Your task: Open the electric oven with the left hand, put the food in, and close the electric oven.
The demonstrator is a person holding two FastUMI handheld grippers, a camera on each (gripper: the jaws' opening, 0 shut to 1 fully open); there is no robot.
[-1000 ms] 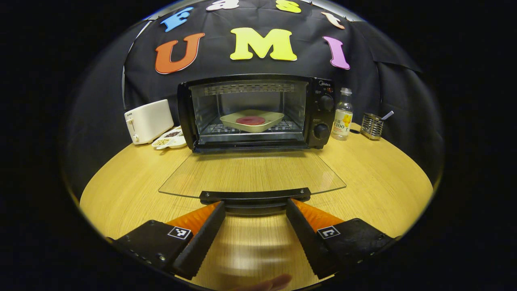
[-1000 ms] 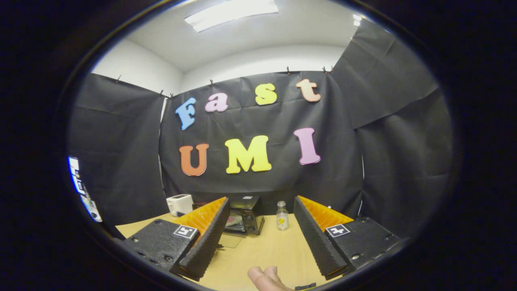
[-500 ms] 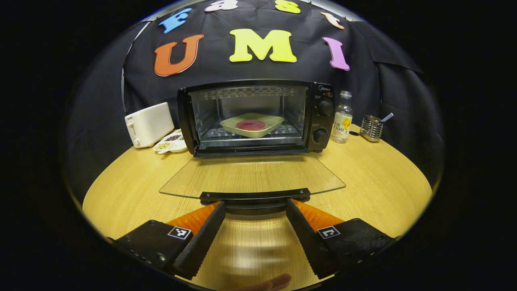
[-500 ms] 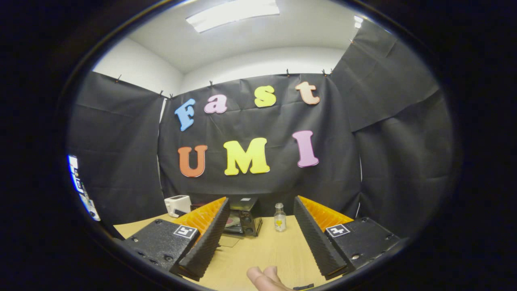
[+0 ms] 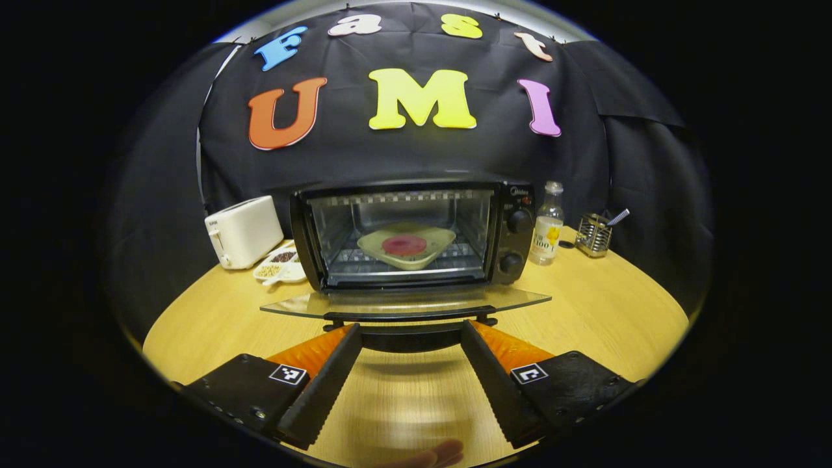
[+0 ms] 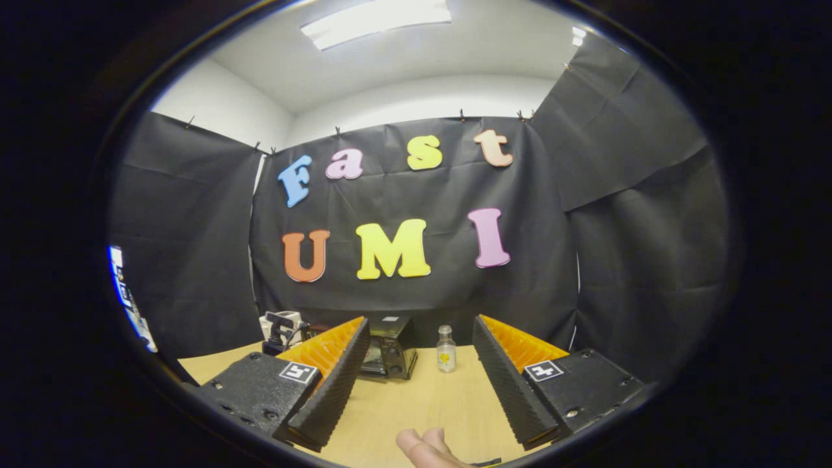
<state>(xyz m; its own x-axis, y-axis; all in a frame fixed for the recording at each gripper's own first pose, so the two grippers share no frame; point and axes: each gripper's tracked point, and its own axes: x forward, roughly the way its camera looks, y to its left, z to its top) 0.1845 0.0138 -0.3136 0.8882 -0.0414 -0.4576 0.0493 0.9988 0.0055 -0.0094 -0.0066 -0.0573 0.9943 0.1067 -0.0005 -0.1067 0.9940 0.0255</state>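
Both grippers have their fingers spread wide with nothing between them. Left gripper, at 6 o'clock in the left gripper view, sits just under the black door handle of the oven; whether the fingers touch the handle cannot be told, and they do not press on it.

At the centre of that view stands the black electric oven with a glass door on a round light wooden table. Its clear glass door hangs part open, near level, at 6 o'clock of the oven. Inside, on the wire rack, rests a pale square dish holding a round red slice of food.

At 9 o'clock of the oven stands a white toaster, with a white divided snack dish just beside it. At 3 o'clock are a clear bottle with a yellow label and a small wire mesh holder.

Right gripper hangs well back from the oven, above the table.
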